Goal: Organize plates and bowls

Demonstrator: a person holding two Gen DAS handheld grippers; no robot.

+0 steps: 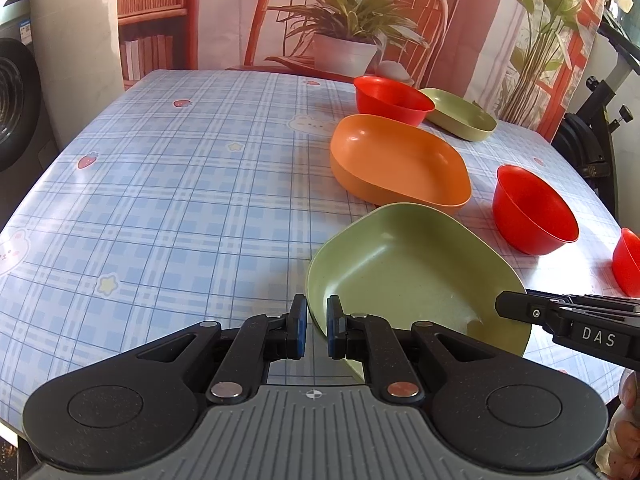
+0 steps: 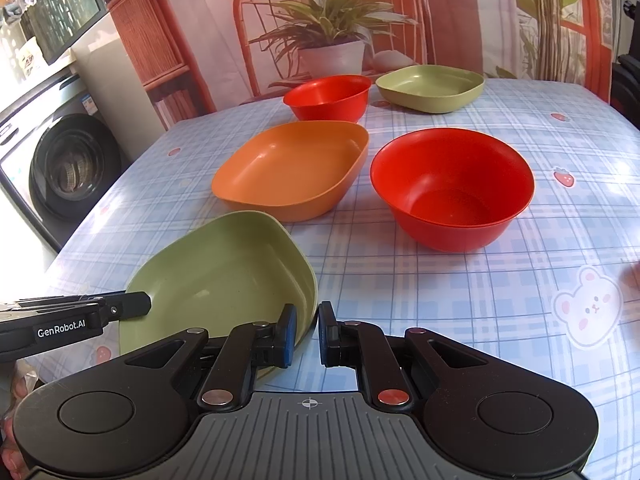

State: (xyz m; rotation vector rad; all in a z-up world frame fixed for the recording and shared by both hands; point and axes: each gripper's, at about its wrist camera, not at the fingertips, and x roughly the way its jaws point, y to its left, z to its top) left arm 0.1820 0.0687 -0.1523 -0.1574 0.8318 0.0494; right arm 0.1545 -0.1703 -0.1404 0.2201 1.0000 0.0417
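Note:
A green square plate (image 1: 416, 268) lies near the table's front edge, also in the right wrist view (image 2: 224, 276). My left gripper (image 1: 317, 328) is closed on its left rim, one pad inside and one outside. My right gripper (image 2: 307, 334) is closed on its right rim the same way. Beyond it sit an orange plate (image 1: 400, 160) (image 2: 292, 168), a near red bowl (image 1: 532, 210) (image 2: 452, 188), a far red bowl (image 1: 392, 98) (image 2: 328, 94) and a second green plate (image 1: 460, 118) (image 2: 430, 86).
Another red bowl (image 1: 628, 266) shows at the right edge of the left wrist view. The checked tablecloth (image 1: 160, 200) covers the table. A washing machine (image 2: 64, 168) stands to the left. A printed backdrop (image 2: 328, 28) hangs behind the table.

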